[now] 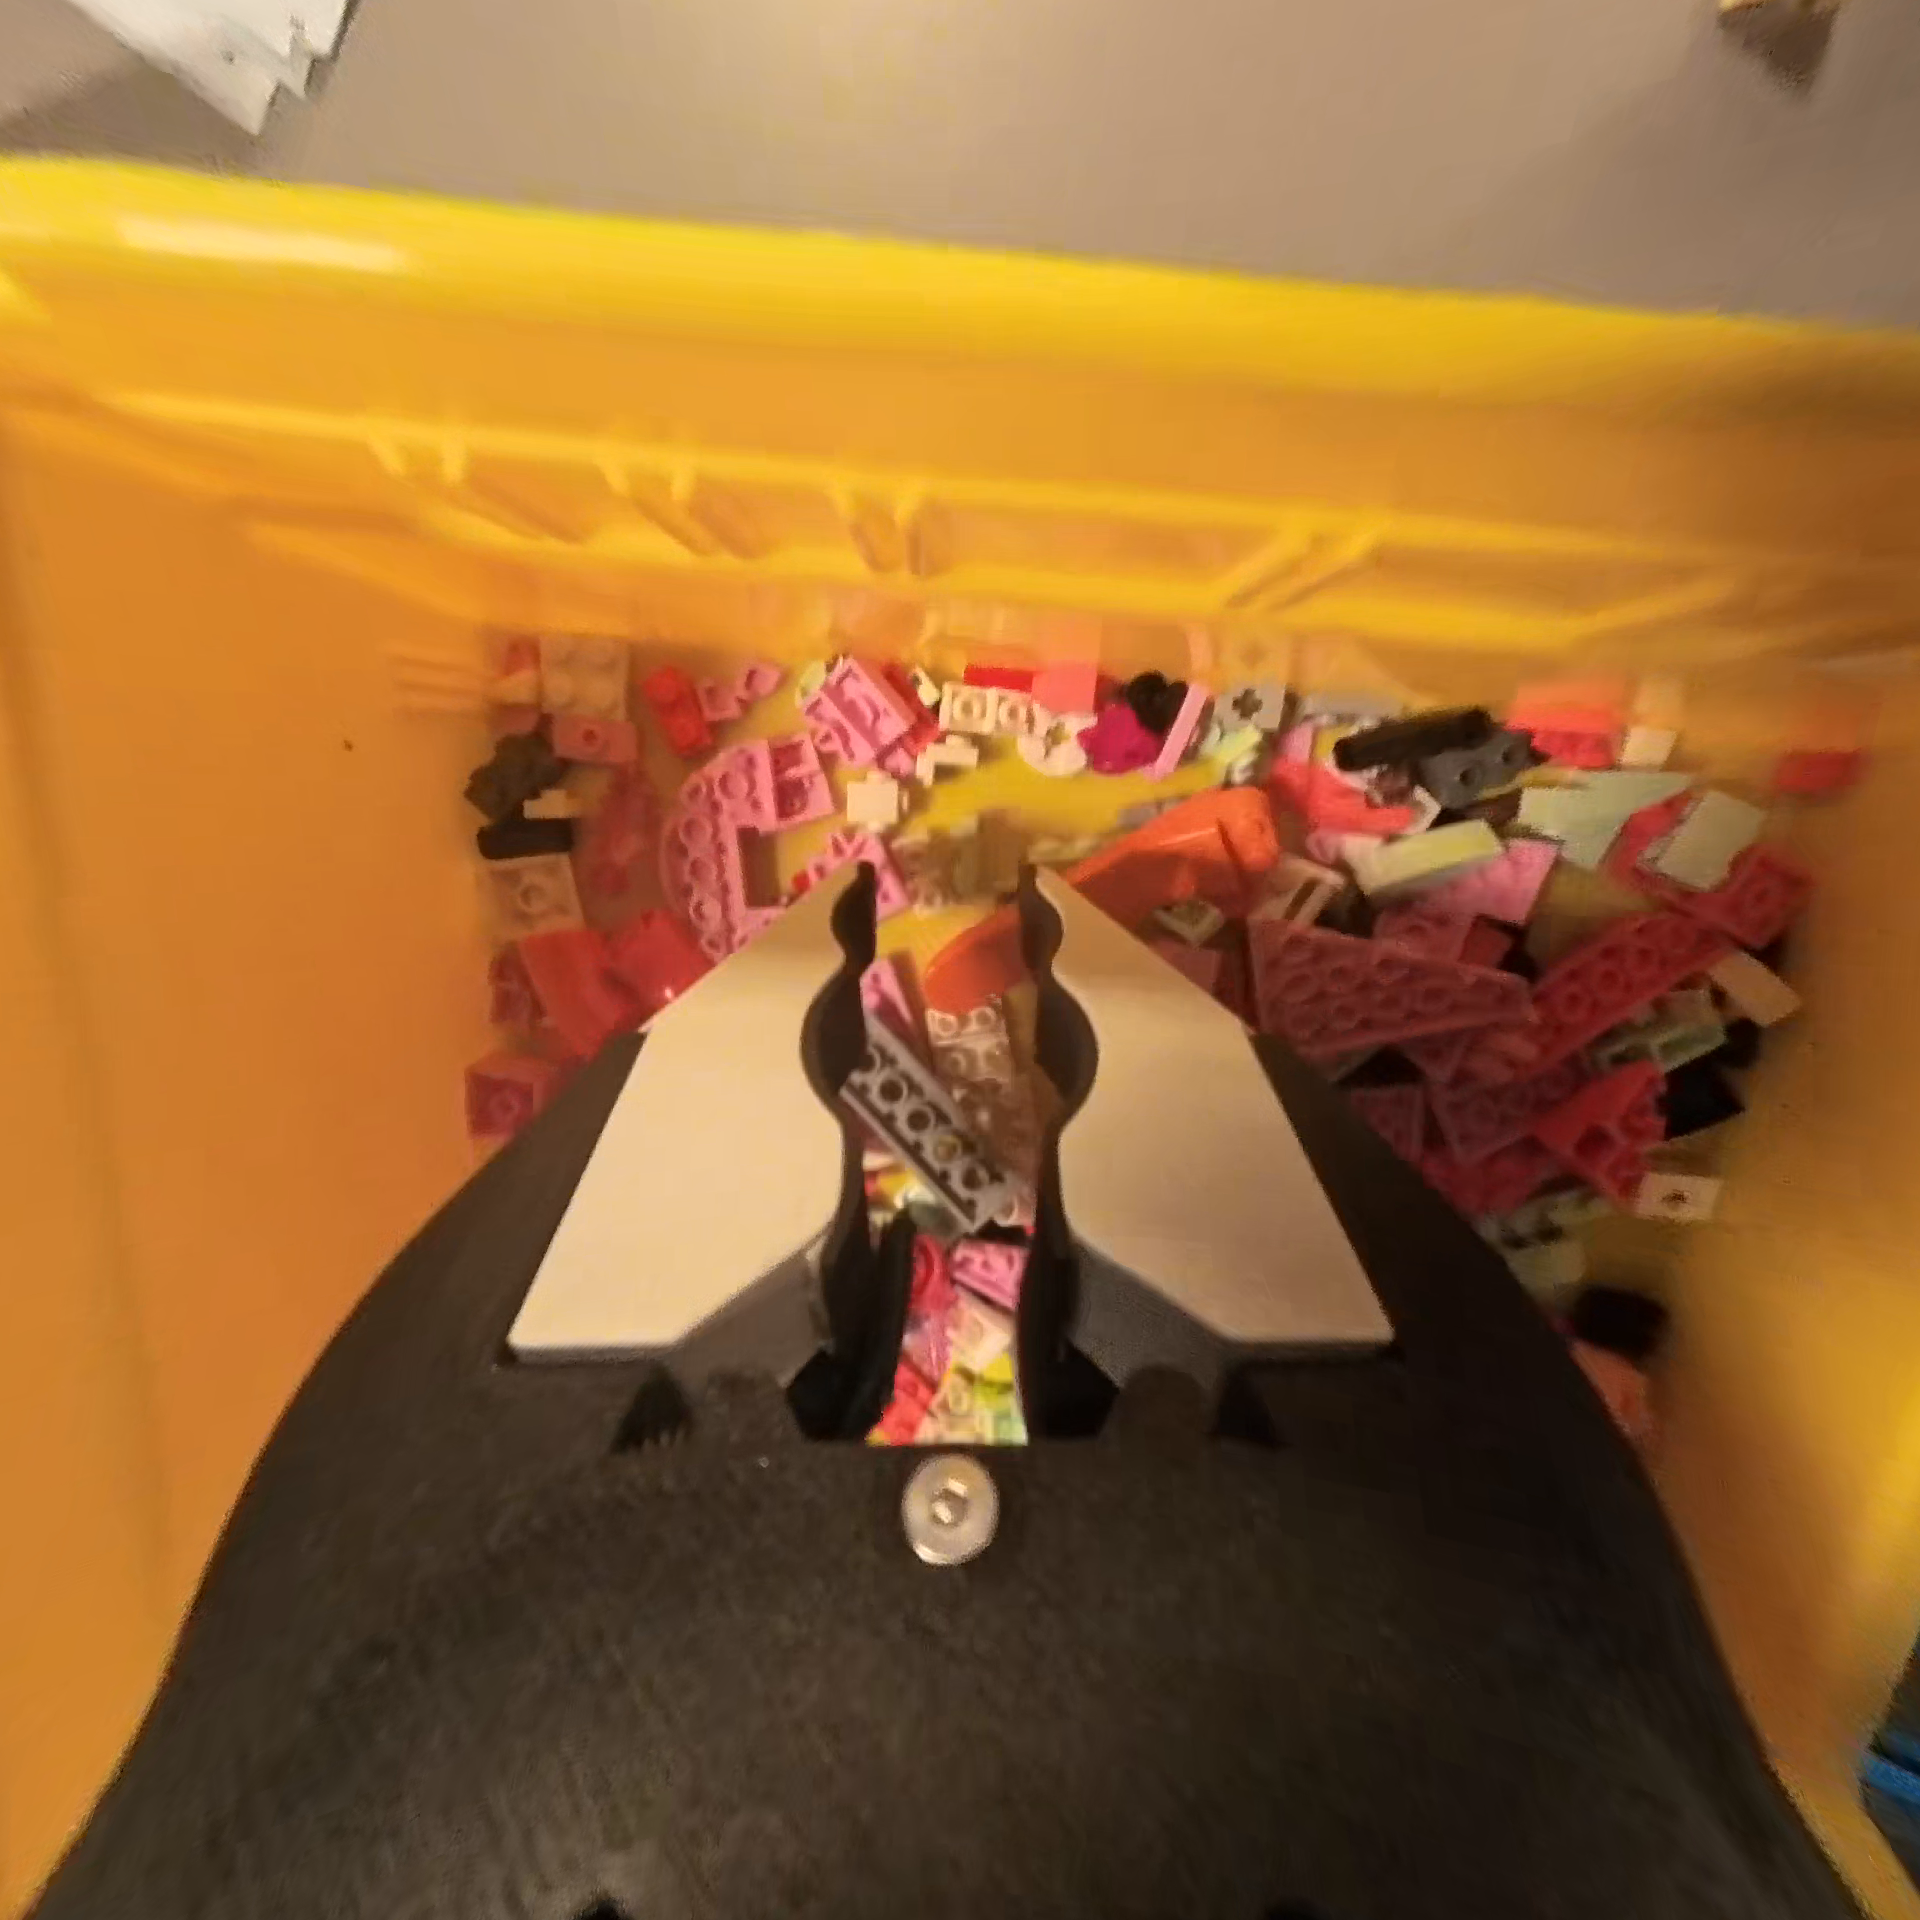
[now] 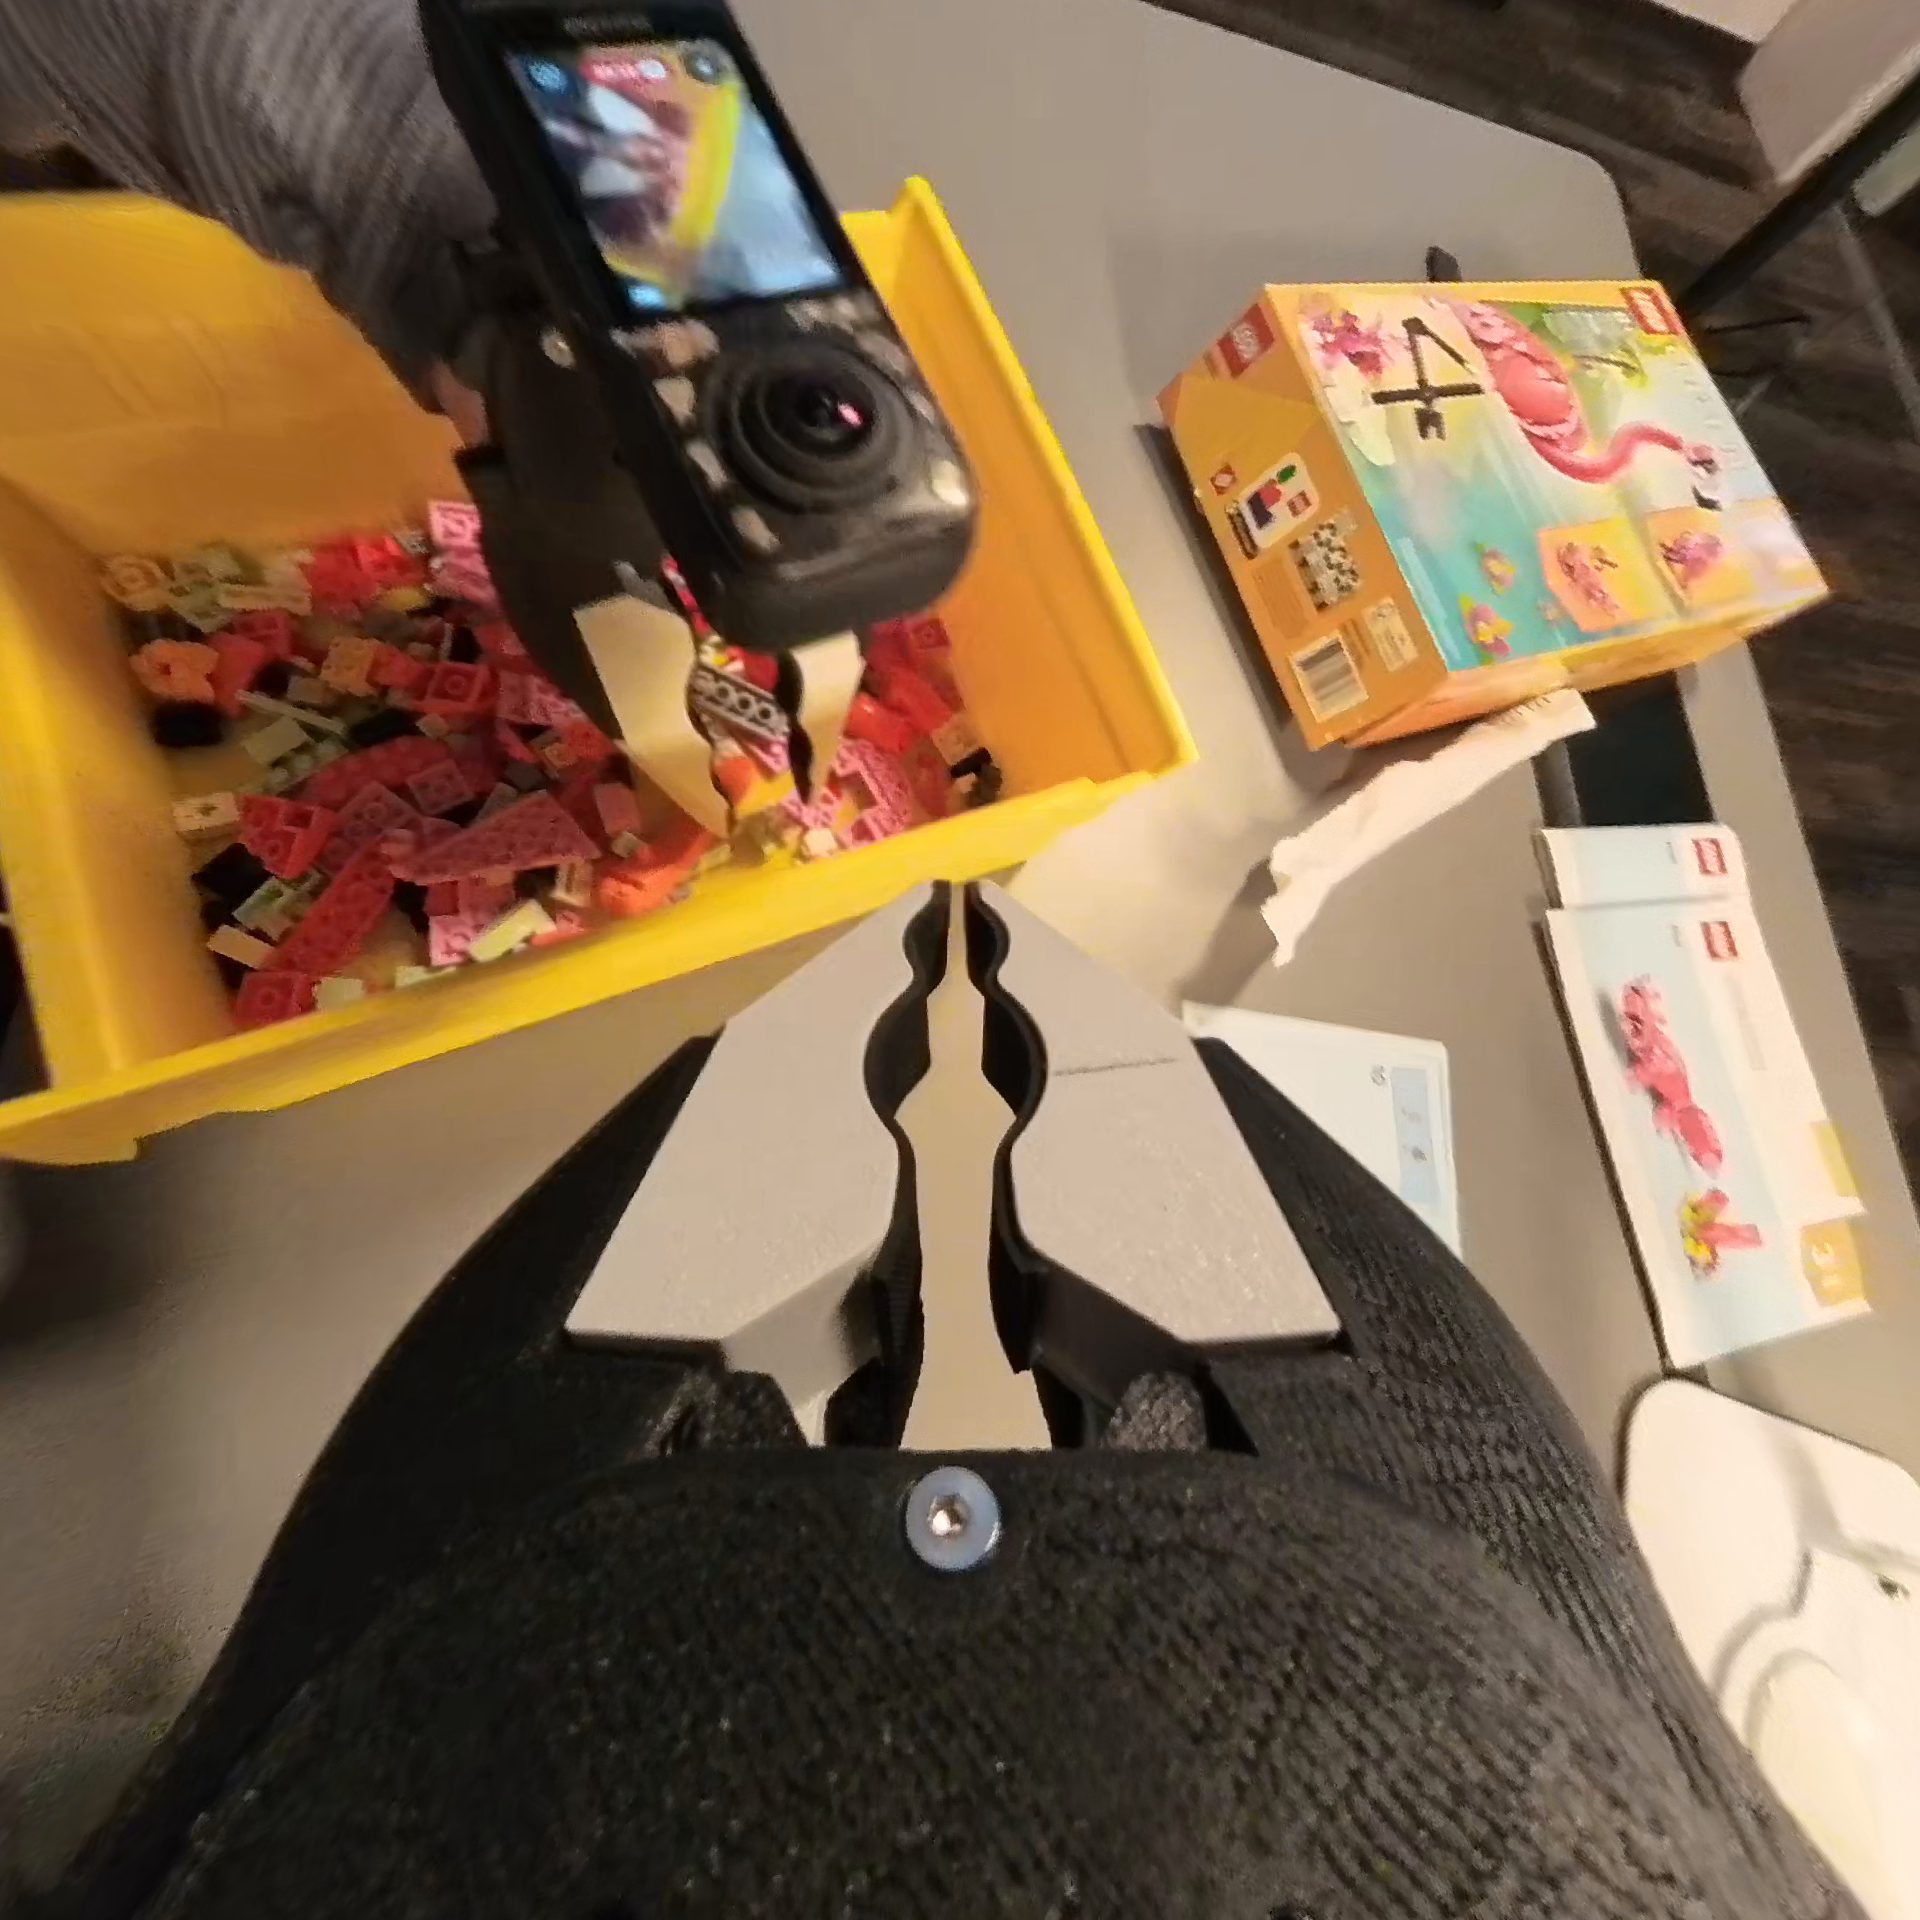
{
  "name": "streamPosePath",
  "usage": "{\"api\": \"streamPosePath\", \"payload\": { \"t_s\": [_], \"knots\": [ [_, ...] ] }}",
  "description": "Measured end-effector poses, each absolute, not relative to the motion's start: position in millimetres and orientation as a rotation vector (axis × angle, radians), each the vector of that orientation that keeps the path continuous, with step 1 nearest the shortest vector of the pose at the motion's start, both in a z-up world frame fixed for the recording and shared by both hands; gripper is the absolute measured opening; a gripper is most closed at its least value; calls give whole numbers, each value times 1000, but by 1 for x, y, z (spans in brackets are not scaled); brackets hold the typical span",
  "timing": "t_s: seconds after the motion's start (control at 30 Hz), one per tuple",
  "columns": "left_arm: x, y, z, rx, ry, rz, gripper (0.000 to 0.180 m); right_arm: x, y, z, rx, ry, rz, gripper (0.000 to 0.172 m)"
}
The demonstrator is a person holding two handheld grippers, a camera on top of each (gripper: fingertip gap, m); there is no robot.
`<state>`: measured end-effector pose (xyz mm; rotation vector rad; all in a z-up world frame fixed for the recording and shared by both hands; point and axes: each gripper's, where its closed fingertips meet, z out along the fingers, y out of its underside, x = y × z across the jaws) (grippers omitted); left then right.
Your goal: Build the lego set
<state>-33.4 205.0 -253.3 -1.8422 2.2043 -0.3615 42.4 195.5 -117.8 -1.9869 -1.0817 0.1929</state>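
Note:
My left gripper [image 1: 943, 883] reaches down into a yellow bin [image 1: 935, 343] full of pink, red, orange and white toy bricks [image 1: 1403, 987]. It is shut on a grey beam with a row of holes [image 1: 925, 1132], which lies slantwise between the pads, deep in the jaws. The right wrist view shows the same gripper [image 2: 764, 800] with the grey beam [image 2: 740, 712] pinched across its fingers, just above the brick pile. My right gripper [image 2: 956, 899] is shut and holds nothing. It hovers over the grey table just outside the near wall of the bin [image 2: 623, 956].
A colourful toy-set box [image 2: 1507, 488] stands on the table right of the bin, with crumpled white paper [image 2: 1403, 831] under its near edge. Booklets [image 2: 1704, 1091] and a leaflet [image 2: 1351, 1101] lie at the right. A white object [image 2: 1787, 1610] sits at the lower right. A grey sleeve [image 2: 208, 104] shows top left. The gap from one gripper's tips to the other's is roughly 15 centimetres.

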Motion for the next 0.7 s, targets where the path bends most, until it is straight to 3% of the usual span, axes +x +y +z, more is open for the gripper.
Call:
{"api": "streamPosePath", "payload": {
  "t_s": [0.7],
  "knots": [
    [-53, 199, -244, -1879, 2182, -390, 25, 66, 192, -122, -2059, -998, 187, 0]
  ]
}}
